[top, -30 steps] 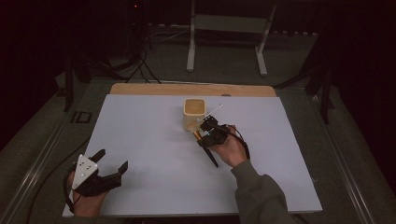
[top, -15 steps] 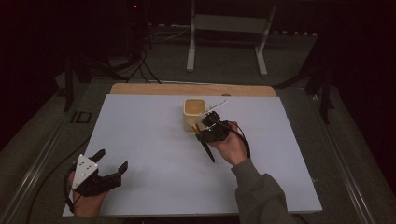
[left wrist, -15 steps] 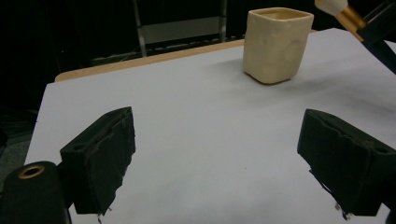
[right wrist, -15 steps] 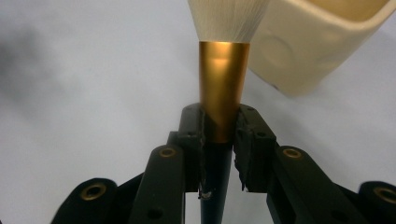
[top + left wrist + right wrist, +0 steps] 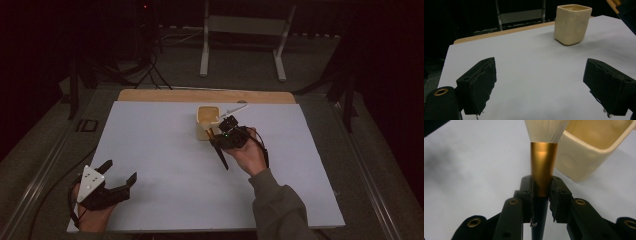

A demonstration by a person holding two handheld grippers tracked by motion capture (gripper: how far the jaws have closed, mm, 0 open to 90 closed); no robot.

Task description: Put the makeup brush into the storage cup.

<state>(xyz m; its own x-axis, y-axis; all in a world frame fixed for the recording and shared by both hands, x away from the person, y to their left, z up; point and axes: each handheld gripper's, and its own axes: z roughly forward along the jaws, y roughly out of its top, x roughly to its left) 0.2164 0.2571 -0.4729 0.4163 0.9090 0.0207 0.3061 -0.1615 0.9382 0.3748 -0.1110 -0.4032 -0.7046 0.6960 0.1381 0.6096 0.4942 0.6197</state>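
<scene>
While your right hand-held gripper (image 5: 225, 136) sits just right of the middle of the white worktop (image 5: 165, 150), its two black jaws are clamped tight on a makeup brush (image 5: 543, 173). The right gripper view shows the pads pressing on both sides where the gold metal collar meets the thin black handle. The handle runs down between the jaws toward you. The pale, fanned bristles (image 5: 546, 130) spread out above the collar, right next to the cup's rim. In the high view, the handle slants toward the near edge below your hand, and a pale tip (image 5: 235, 108) shows above the far right corner of the cup.

The cream-coloured cup (image 5: 208, 121) stands upright toward the far side of the worktop, near its middle. It has a squarish mouth with rounded corners, and your right hand-held gripper is just beside it, on its near right side.

Your left hand-held gripper (image 5: 119, 175) rests at the near left corner of the worktop, well apart from the cup. Its jaws stand wide open with bare white worktop between them, holding nothing. A grey three-cornered plate (image 5: 91, 176) sits on top of it.
</scene>
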